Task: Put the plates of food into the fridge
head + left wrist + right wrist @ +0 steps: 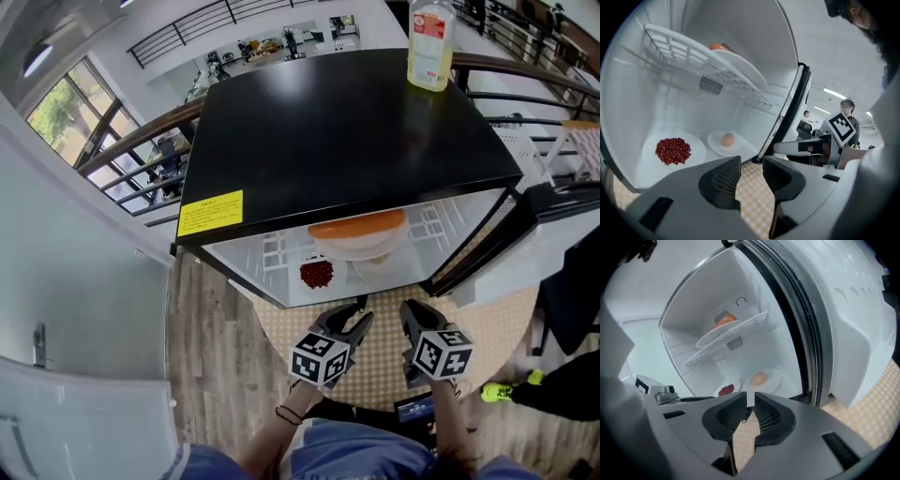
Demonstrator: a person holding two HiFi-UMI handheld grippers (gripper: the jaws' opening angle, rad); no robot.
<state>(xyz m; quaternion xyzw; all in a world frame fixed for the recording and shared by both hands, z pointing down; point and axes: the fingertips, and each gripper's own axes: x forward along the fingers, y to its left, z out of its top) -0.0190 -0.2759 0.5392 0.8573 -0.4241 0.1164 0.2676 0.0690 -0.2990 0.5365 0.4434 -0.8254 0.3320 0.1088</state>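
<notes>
From above, the fridge's [347,122] black top is hiding most of the inside (only a front strip of the compartment is showing under its edge). At the left of that strip the plate of red beans [317,273] is lying on the fridge floor. Just right of it the plate with one egg-like piece [725,140] is sitting largely tucked under the wire shelf [693,51], and what that piece is I cannot tell. The plate of orange food [356,230] is resting on that shelf with only its front half showing, and the shelf's left part is lying bare. Below the opening, over the checked mat [380,352], the left gripper [349,319] is hovering with its jaws wide apart and nothing between them. Beside it the right gripper [417,319] is holding its jaws a narrow gap apart, also empty. Both are hanging clear of the fridge's front edge. Further right the door [853,324] is standing open, cut off by the frame, and a bottle [430,42] is standing near the top's far right edge, its cap cropped.
</notes>
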